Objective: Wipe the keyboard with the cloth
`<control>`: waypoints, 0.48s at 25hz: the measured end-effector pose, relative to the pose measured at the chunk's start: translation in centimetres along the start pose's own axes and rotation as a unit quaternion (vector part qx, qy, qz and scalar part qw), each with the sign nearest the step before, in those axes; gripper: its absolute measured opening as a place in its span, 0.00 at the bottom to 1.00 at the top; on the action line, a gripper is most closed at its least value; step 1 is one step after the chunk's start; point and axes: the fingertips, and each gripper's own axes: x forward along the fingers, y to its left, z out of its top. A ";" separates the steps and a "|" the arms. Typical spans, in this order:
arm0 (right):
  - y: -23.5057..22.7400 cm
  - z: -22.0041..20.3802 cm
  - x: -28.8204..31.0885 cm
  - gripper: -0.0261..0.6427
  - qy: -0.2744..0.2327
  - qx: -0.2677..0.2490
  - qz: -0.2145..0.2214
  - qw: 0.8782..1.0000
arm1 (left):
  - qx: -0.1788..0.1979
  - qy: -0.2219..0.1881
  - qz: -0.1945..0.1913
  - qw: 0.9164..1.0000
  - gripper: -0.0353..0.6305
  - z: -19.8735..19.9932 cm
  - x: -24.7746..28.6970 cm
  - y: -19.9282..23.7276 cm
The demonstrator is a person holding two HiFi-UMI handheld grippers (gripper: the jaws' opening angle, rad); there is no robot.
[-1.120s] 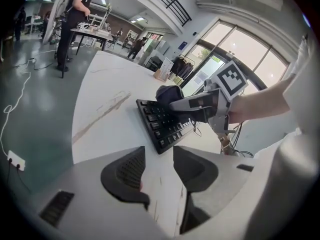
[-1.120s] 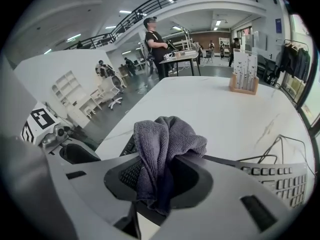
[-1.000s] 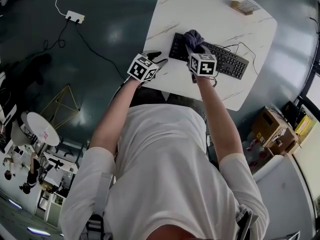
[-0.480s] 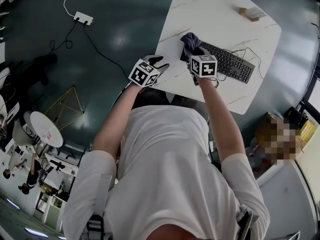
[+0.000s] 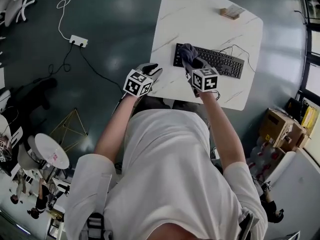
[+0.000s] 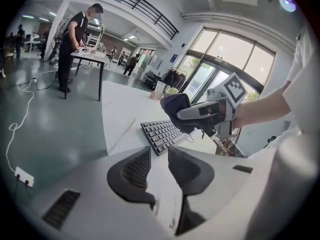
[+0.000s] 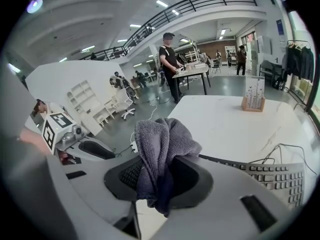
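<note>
While bulging upward, the cloth (image 7: 162, 136) sits clamped between the right gripper's (image 7: 162, 170) fingers (image 7: 196, 179).

The left gripper (image 6: 159, 158) hangs near the flat black keyboard (image 6: 161, 134) on the white marble table (image 6: 125, 111). Its dark ribbed jaws have just been closing, with a narrow empty gap between them. Above the keyboard, the right gripper (image 6: 182, 118) clamps a bunched dark cloth (image 6: 172, 105).

Inspection finding: no legible text, brand, number or sign. The left hand-held gripper (image 5: 151, 70) and the right hand-held gripper (image 5: 189, 63) each bear a marker cube showing black-and-white square patterns only, no characters. Key legends on the keyboard (image 5: 210, 62) are too small to read. Print on the card stand (image 7: 254, 96) on the surface (image 5: 200, 14) cannot be made out.
</note>
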 end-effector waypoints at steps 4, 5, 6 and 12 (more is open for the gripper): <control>0.5 0.1 -3.5 0.23 -0.031 0.013 -0.006 0.999 | 0.014 -0.005 -0.010 1.000 0.18 0.7 -0.1 -1.4; 0.5 0.1 -4.2 0.23 -0.039 0.017 -0.008 0.999 | 0.018 -0.005 -0.013 1.000 0.17 1.0 0.0 -1.7; 0.5 0.2 -4.9 0.23 -0.047 0.021 -0.009 0.999 | 0.023 -0.005 -0.015 1.000 0.17 1.2 0.1 -2.1; -0.6 -0.4 -9.3 0.23 -0.083 0.042 -0.024 0.995 | 0.042 -0.008 -0.011 0.999 0.11 2.2 0.0 -3.8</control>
